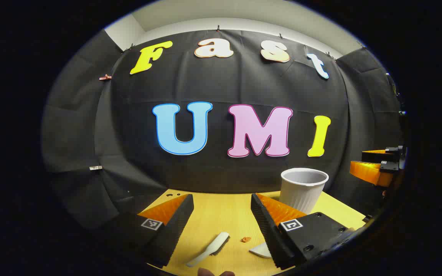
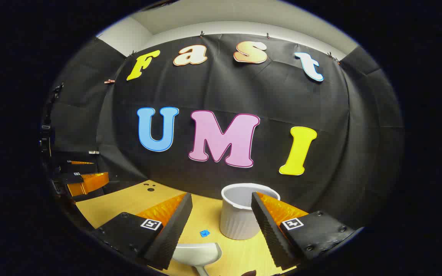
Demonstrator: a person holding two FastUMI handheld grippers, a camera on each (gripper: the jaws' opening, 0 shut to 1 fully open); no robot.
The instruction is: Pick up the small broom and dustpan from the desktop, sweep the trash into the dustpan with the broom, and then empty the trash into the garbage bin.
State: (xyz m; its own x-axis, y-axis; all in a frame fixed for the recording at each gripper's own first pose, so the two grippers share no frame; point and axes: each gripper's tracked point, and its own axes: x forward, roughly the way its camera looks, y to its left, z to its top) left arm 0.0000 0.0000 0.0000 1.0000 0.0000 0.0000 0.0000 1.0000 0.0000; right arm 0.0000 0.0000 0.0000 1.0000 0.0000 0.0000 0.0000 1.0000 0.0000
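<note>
Desktop (image 1: 221,214): yellow wood-grain top against the black cloth wall, carrying every item of the task
Garbage bin (image 1: 304,189): white ribbed cup-shaped bin, upright and open-mouthed at the far right of the desktop in the left gripper view; in the right gripper view it stands just beyond that gripper's fingers, its rim partly hidden by the right-hand finger; looks light and easy to knock over when tipping trash in
Left gripper (image 1: 221,226): fingers spread wide apart, holding nothing, hovering over the near part of the desktop with the broom between and below them
Right gripper (image 2: 221,226): fingers also wide apart and empty, poised above the dustpan; it also appears at the far right edge of the left gripper view
Dustpan (image 2: 197,253): small white plastic scoop lying flat at the near edge, handle pointing toward the camera; likely light, stiff and smooth, so best taken by the handle with a firm pinch
Small broom (image 1: 209,249): white hand brush lying on a slant near the front edge, bristle end farther in, just left of the orange scrap; likely very light, rigid handle, soft bristles, so grip mid-handle
Orange trash (image 1: 245,239): small crumb beside the broom's bristle end
Blue trash (image 2: 205,232): tiny scrap between dustpan and bin
Stage: neither tool is lifted yet
</note>
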